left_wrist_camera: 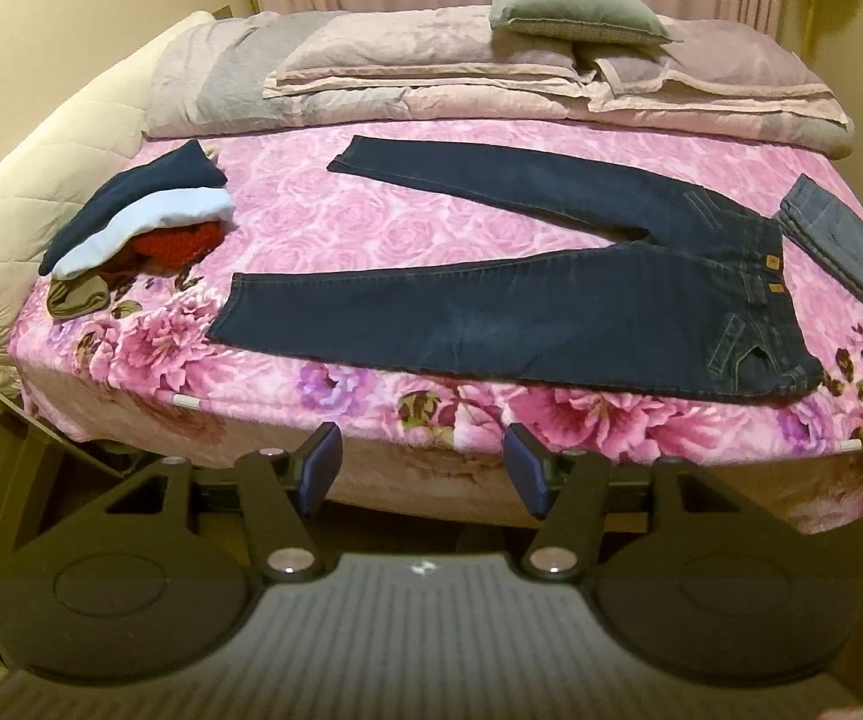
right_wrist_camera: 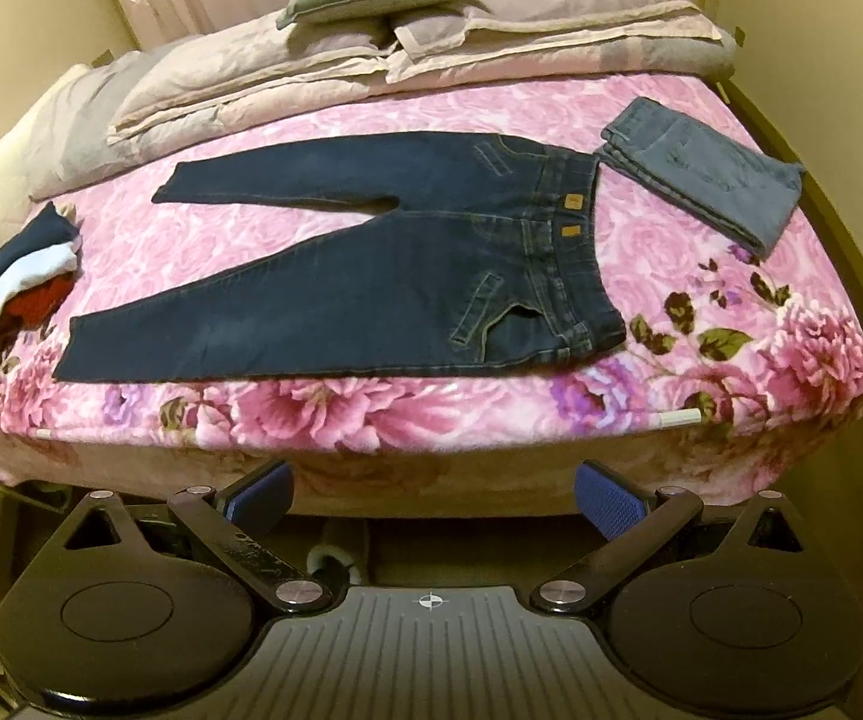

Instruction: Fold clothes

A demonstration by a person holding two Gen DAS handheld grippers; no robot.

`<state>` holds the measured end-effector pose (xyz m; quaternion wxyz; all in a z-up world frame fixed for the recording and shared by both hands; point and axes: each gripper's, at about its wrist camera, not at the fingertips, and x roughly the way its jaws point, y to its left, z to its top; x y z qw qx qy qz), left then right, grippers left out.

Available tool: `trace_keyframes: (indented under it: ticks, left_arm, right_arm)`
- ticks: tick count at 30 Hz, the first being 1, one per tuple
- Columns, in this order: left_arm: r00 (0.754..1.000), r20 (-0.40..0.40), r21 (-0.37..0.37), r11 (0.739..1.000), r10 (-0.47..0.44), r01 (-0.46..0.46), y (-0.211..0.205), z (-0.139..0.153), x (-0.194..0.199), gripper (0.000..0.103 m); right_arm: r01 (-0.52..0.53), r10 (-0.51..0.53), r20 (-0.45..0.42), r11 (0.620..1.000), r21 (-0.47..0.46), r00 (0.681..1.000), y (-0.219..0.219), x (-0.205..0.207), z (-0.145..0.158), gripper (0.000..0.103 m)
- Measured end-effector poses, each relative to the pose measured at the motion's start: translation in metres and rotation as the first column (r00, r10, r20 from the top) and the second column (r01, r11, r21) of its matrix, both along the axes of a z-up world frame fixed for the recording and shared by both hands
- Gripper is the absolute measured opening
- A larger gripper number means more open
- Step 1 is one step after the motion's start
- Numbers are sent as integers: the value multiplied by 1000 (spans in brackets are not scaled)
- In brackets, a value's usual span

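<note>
Both my left gripper [left_wrist_camera: 422,468] and my right gripper [right_wrist_camera: 431,498] stand wide open and empty, hanging off the near edge of the bed's pink floral blanket [right_wrist_camera: 371,414]. Just beyond that edge the dark navy denim jeans [left_wrist_camera: 521,306] lie flat, long axis running across my view. Waistband sits right, legs splaying left, so I judge my right takes the waist and my left the near hem [left_wrist_camera: 224,312].

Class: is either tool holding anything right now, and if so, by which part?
Nothing. The left tool and right tool are both open, short of the dark jeans.
</note>
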<state>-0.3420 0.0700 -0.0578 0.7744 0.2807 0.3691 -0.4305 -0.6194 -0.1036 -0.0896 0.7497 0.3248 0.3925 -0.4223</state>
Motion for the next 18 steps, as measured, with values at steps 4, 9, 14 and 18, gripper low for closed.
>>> trace_keyframes:
  ticks: [4, 9, 14, 18]
  left_arm:
    - [1000, 3, 18, 1000, -3, 3, 1, -2, -1, 56]
    - [1000, 6, 35, 999, 11, -11, 4, -3, 0, 56]
    - [999, 5, 45, 998, 36, -36, 6, -4, 7, 57]
    - [999, 3, 60, 997, 52, -52, 7, -7, 13, 57]
  right_arm:
    - [-2, 2, -1, 1000, -7, 1000, 0, 1, 3, 102]
    - [-18, 18, 0, 1000, -4, 1000, -1, 6, 5, 102]
    - [-40, 40, 1, 999, -1, 999, -3, 15, 5, 102]
    - [-57, 57, 3, 998, 6, 998, -6, 23, 2, 102]
